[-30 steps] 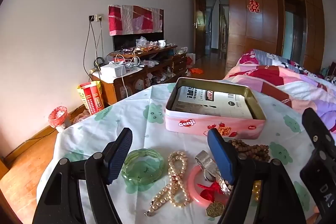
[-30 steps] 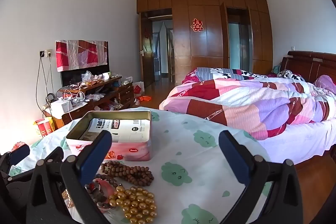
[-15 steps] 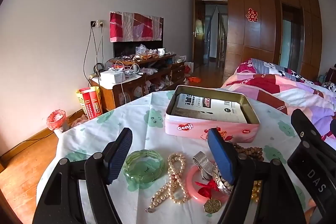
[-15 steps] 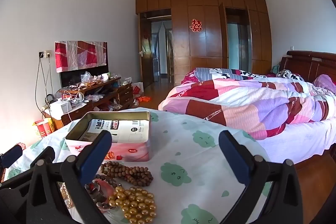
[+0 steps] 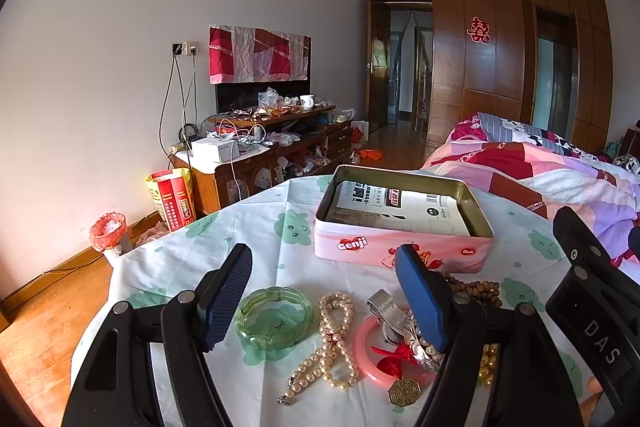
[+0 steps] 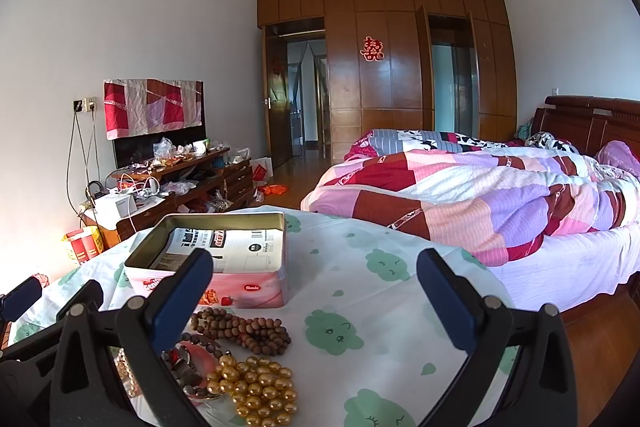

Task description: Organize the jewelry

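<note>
- Your left gripper (image 5: pixel 324 293) hangs with jaws wide, holding nothing; the green bangle (image 5: pixel 274 317) lies flat just inside the left finger.
- The pearl necklace (image 5: pixel 334 339) lies between the fingers, its long axis running toward the pink tin (image 5: pixel 400 251).
- The pink bangle (image 5: pixel 370 351) and silver piece sit partly hidden by the right finger.
- Your right gripper (image 6: pixel 314 297) is wide too, over bare cloth; wooden beads (image 6: pixel 244 329) and gold beads (image 6: pixel 258 387) lie beside its left finger.

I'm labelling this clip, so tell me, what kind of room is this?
Most likely a home bedroom: a bed with a patchwork quilt, a wooden wardrobe wall, and a cluttered TV cabinet beside the cloth-covered table holding jewelry.
</note>
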